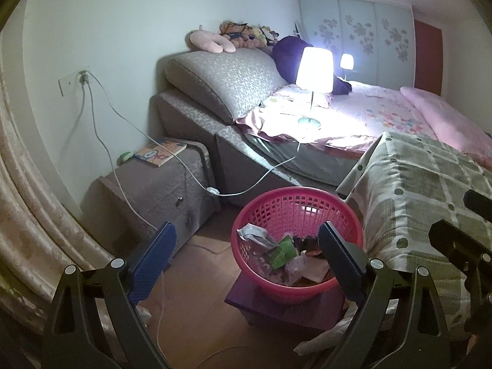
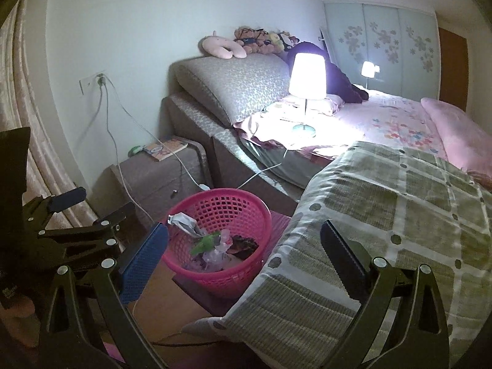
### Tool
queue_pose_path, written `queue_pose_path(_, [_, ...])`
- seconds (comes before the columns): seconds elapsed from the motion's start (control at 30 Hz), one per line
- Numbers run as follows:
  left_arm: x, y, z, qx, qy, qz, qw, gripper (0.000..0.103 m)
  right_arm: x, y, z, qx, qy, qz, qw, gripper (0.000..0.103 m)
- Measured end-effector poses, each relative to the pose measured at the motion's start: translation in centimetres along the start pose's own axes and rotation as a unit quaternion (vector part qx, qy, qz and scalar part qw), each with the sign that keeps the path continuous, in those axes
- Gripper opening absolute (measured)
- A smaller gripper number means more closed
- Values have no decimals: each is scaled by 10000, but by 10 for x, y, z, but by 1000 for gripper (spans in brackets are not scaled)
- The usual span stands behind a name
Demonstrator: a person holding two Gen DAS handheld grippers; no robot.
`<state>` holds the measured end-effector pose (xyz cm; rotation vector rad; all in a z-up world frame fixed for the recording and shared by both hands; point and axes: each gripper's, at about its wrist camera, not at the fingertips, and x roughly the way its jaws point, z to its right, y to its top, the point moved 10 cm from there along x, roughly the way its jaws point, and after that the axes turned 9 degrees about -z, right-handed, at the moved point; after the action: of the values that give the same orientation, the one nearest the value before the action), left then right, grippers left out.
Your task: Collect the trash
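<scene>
Pink basket (image 1: 296, 240) of trash on a purple stool (image 1: 276, 310) beside the bed: dead ahead of the left tool (image 1: 246, 256), ahead-left of the right tool (image 2: 243, 258). Both spread wide, empty. Left nearer, by judgement.

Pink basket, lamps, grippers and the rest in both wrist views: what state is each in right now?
Pink basket: upright on a purple stool, holding trash.
Near lamp: lit, standing on the bed.
Far lamp: lit.
Wall socket: cords plugged in.
Book: closed, flat on the nightstand.
Checked quilt: draped over the bed edge.
Left gripper: open, empty.
Right gripper: open, empty.
</scene>
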<state>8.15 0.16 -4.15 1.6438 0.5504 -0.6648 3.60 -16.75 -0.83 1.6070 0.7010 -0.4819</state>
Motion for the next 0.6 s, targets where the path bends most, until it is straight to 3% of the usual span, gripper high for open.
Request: queue_pose_path(0.6, [3,-2,2,6,-19,-12,10000,90,-1,-4,-7,-52,40,-57,10000,96])
